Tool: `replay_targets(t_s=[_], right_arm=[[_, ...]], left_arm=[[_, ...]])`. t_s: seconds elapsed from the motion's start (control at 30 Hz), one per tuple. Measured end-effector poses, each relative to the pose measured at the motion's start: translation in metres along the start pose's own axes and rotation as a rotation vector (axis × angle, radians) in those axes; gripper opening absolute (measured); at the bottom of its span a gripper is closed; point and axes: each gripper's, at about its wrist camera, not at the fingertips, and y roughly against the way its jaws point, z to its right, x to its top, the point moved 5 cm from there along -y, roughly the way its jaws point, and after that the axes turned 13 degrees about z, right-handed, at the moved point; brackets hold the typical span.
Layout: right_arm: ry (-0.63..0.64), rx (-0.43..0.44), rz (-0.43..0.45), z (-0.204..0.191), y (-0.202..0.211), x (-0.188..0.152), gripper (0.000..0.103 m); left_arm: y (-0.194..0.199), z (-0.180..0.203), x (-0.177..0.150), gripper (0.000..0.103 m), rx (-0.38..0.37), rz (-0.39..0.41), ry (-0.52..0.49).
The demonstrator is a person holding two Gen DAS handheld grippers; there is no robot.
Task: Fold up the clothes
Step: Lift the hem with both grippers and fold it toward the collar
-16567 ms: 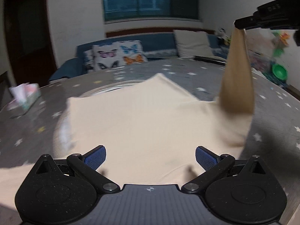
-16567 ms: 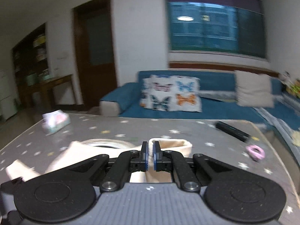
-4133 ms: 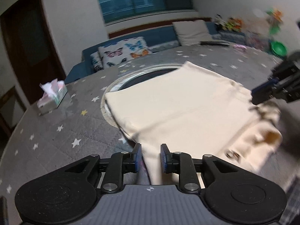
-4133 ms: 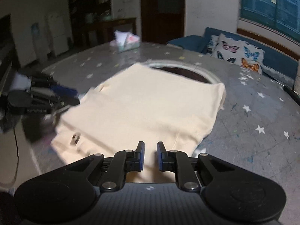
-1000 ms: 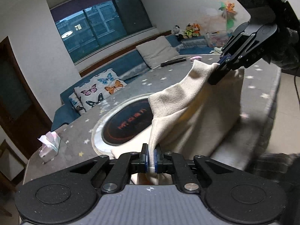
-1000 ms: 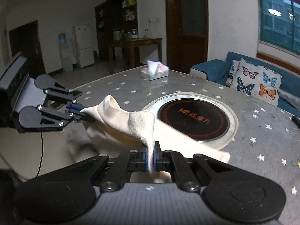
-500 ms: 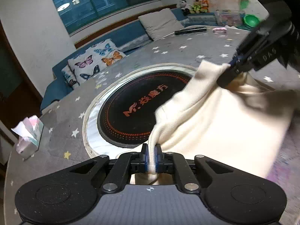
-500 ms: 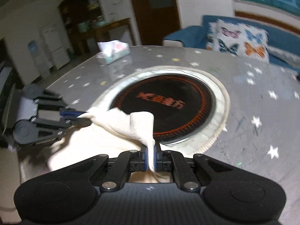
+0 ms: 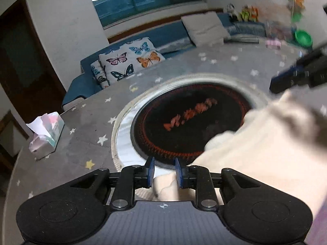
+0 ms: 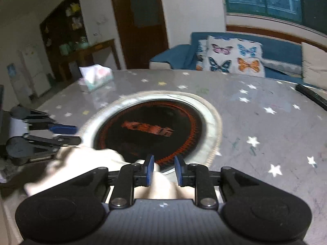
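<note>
A cream garment (image 9: 265,153) lies bunched on the near edge of the round grey table (image 9: 92,122), partly over the black hotplate (image 9: 184,122). My left gripper (image 9: 163,172) is open, with a fold of the cloth lying loose between its blue pads. My right gripper (image 10: 163,170) is open too, with cloth (image 10: 85,159) under and between its fingers. Each gripper shows in the other's view: the right one at the far right (image 9: 296,77), the left one at the far left (image 10: 67,134), both open.
A tissue pack (image 9: 46,130) sits on the table's left side. A black remote (image 10: 310,96) and a pink object (image 9: 273,42) lie at the far edge. A blue sofa with butterfly cushions (image 9: 126,61) stands behind the table.
Both grippers were shut on the garment's corners and held it up; now both have opened and the cloth has dropped onto the table's near side.
</note>
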Motion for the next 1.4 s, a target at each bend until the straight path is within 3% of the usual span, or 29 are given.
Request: replay_targets(t_s=[0.17,0.33,0.53,0.77,0.93,1.1,1.27,1.4], right_arm=[[0.020,0.061,-0.055,-0.023,-0.012,-0.010,0.021],[0.039,0.028,-0.093,-0.027,-0.034,-0.023,0.020],[0.064,0.022,-0.082,-0.031,-0.033,-0.027,0.020],[0.059,-0.019,-0.070,-0.014,0.010,-0.029,0.021],[0.013,-0.082,-0.062,0.015,0.013,-0.040,0.021],[-0.073,-0.103,-0.013,0.039,0.026,-0.029,0.021],[-0.114,-0.086,-0.026,0.050,0.051,-0.028,0.021],[-0.123,-0.057,-0.044,0.041,0.055,-0.037,0.021]], left_arm=[[0.011,0.027,0.017,0.023,-0.113,0.037,0.044],[-0.006,0.052,0.019,0.023,-0.167,0.006,0.069],[-0.034,0.055,0.009,0.025,-0.156,-0.050,0.121],[-0.033,0.057,0.008,0.025,-0.143,-0.040,0.118],[-0.033,0.058,0.008,0.025,-0.135,-0.037,0.110],[-0.033,0.060,0.008,0.025,-0.124,-0.036,0.104],[-0.032,0.062,0.007,0.026,-0.108,-0.031,0.095],[-0.031,0.064,0.007,0.035,-0.080,-0.023,0.084]])
